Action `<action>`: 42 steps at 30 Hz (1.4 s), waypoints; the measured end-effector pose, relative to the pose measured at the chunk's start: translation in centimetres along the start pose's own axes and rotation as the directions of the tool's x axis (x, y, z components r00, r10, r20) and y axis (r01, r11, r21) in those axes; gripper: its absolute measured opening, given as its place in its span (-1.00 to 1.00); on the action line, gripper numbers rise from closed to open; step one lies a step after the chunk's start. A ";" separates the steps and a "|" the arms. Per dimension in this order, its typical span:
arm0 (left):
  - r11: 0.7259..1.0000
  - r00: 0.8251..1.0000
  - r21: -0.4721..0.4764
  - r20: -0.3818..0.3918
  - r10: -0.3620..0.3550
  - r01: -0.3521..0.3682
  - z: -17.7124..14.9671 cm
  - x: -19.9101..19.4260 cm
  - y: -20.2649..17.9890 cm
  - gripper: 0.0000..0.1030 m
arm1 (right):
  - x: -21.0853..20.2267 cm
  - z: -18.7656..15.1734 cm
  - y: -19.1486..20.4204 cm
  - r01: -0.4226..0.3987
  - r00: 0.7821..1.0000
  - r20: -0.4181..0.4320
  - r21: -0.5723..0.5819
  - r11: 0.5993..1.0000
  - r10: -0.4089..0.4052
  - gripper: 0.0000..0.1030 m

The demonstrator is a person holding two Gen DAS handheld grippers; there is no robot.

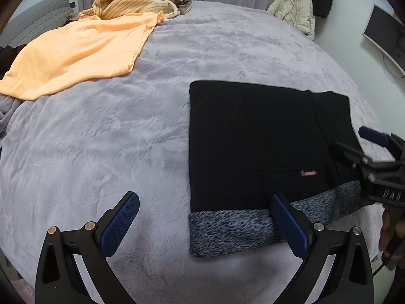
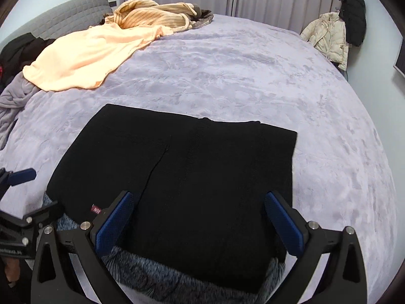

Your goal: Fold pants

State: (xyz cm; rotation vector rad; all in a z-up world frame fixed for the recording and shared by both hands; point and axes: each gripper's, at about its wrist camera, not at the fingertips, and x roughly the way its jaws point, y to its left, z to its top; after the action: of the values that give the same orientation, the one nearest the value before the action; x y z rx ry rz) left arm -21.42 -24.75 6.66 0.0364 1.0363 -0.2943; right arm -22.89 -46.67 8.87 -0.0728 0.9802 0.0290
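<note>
Left tool (image 1: 210, 224) spread beside folded pants (image 1: 253, 147); red label (image 1: 308, 173) unreadable.

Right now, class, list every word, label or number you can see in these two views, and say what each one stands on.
Red tag on the black pants: pale lettering, too blurred to read.
Same tag in the right wrist view: too small to read.
Raised lettering on the right gripper's body: partly cut off, not readable.
Nothing else bears text.
</note>
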 end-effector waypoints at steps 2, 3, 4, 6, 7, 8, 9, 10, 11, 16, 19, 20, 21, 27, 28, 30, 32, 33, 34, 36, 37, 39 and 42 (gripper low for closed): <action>1.000 1.000 0.019 0.010 -0.022 0.022 0.7 0.0 -0.9 1.00 | -1.0 -0.9 0.0 0.042 0.999 0.016 -0.003 0.999 -0.042 1.00; 0.999 1.000 0.036 0.001 -0.019 0.019 0.8 0.4 -1.4 1.00 | -1.1 -1.3 -0.2 0.045 0.999 0.009 0.007 0.999 -0.045 1.00; 0.998 1.000 0.057 -0.020 -0.011 0.012 0.8 1.0 -2.0 1.00 | -0.9 -1.6 -0.4 0.036 0.999 -0.002 0.021 0.999 -0.036 1.00; 0.997 0.998 0.074 -0.069 -0.003 0.008 0.5 2.7 -2.7 1.00 | 0.3 -2.2 -0.9 0.020 0.999 -0.044 0.047 0.999 -0.018 1.00; 0.998 0.997 0.053 -0.078 -0.027 0.031 0.4 3.1 -2.6 1.00 | 0.9 -2.5 -1.0 0.026 0.998 -0.058 0.052 0.998 -0.023 1.00; 0.998 0.995 0.035 -0.086 -0.041 0.045 0.3 3.3 -2.4 1.00 | 1.4 -2.7 -1.0 0.031 0.998 -0.065 0.050 0.998 -0.027 1.00; 0.998 0.994 0.026 -0.092 -0.052 0.054 0.3 3.4 -2.2 1.00 | 1.6 -2.9 -1.0 0.032 0.998 -0.064 0.049 0.998 -0.029 1.00; 0.998 0.994 0.021 -0.094 -0.058 0.061 0.3 3.5 -2.0 1.00 | 1.6 -3.0 -1.1 0.031 0.998 -0.057 0.052 0.998 -0.028 1.00; 0.998 0.993 0.018 -0.098 -0.065 0.067 0.2 3.6 -1.9 1.00 | 1.7 -3.0 -1.0 0.032 0.998 -0.054 0.053 0.998 -0.029 1.00; 0.998 0.993 0.033 -0.104 -0.053 0.057 0.1 3.4 -2.3 1.00 | 1.9 -3.2 -1.0 0.026 0.998 -0.055 0.047 0.999 -0.023 1.00; 0.999 0.997 0.032 -0.069 -0.031 0.033 0.2 1.6 -2.5 1.00 | 0.2 -3.2 -1.0 0.044 0.999 -0.027 0.061 0.997 -0.043 1.00; 0.999 0.998 0.041 -0.056 -0.033 0.035 0.2 1.0 -2.7 1.00 | -0.8 -3.3 -0.8 0.047 0.999 -0.002 0.059 0.997 -0.047 1.00; 0.998 0.999 0.047 -0.046 -0.029 0.031 0.3 0.4 -2.8 1.00 | -1.8 -3.4 -0.6 0.054 0.998 0.017 0.051 0.997 -0.055 1.00; 0.998 1.000 0.060 -0.025 0.008 -0.006 0.9 -0.7 -3.5 1.00 | -4.5 -3.7 -0.3 0.066 0.996 0.048 0.068 0.996 -0.069 1.00; 0.999 0.999 0.048 -0.034 0.006 -0.005 1.0 -0.5 -3.5 1.00 | -4.4 -3.6 -0.3 0.071 0.996 0.043 0.072 0.995 -0.074 1.00; 0.999 0.999 0.036 -0.045 0.019 -0.018 1.4 -0.3 -3.2 1.00 | -4.1 -3.4 -0.5 0.073 0.997 0.021 0.087 0.994 -0.075 1.00; 0.998 0.998 0.041 -0.053 0.045 -0.043 1.6 -0.1 -3.3 1.00 | -4.0 -3.2 -0.7 0.076 0.997 0.000 0.109 0.991 -0.076 1.00; 0.998 0.997 0.040 -0.056 0.050 -0.047 1.7 0.0 -3.3 1.00 | -3.8 -3.1 -0.8 0.080 0.997 -0.018 0.121 0.990 -0.078 1.00; 0.998 0.997 0.037 -0.063 0.052 -0.050 1.8 0.2 -3.4 1.00 | -3.7 -3.0 -0.8 0.084 0.996 -0.037 0.125 0.989 -0.080 1.00; 0.999 0.996 0.027 -0.075 0.049 -0.047 1.7 0.5 -3.1 1.00 | -3.5 -3.0 -0.8 0.094 0.994 -0.064 0.121 0.988 -0.087 1.00; 0.999 0.996 0.023 -0.077 0.051 -0.049 1.7 0.4 -3.0 1.00 | -3.4 -2.9 -0.6 0.107 0.992 -0.073 0.113 0.988 -0.099 1.00; 0.998 0.995 0.021 -0.077 0.059 -0.057 1.7 0.5 -3.0 1.00 | -3.3 -3.1 -0.2 0.119 0.990 -0.083 0.099 0.988 -0.110 1.00; 0.998 0.995 0.027 -0.085 0.058 -0.056 1.7 0.7 -3.2 1.00 | -3.4 -3.1 -0.2 0.102 0.992 -0.085 0.104 0.989 -0.093 1.00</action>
State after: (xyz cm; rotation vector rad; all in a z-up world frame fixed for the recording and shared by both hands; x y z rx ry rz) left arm -20.46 -28.25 7.33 0.1013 1.1153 -0.2557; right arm -27.33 -47.07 9.95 -0.0225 1.0556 -0.1175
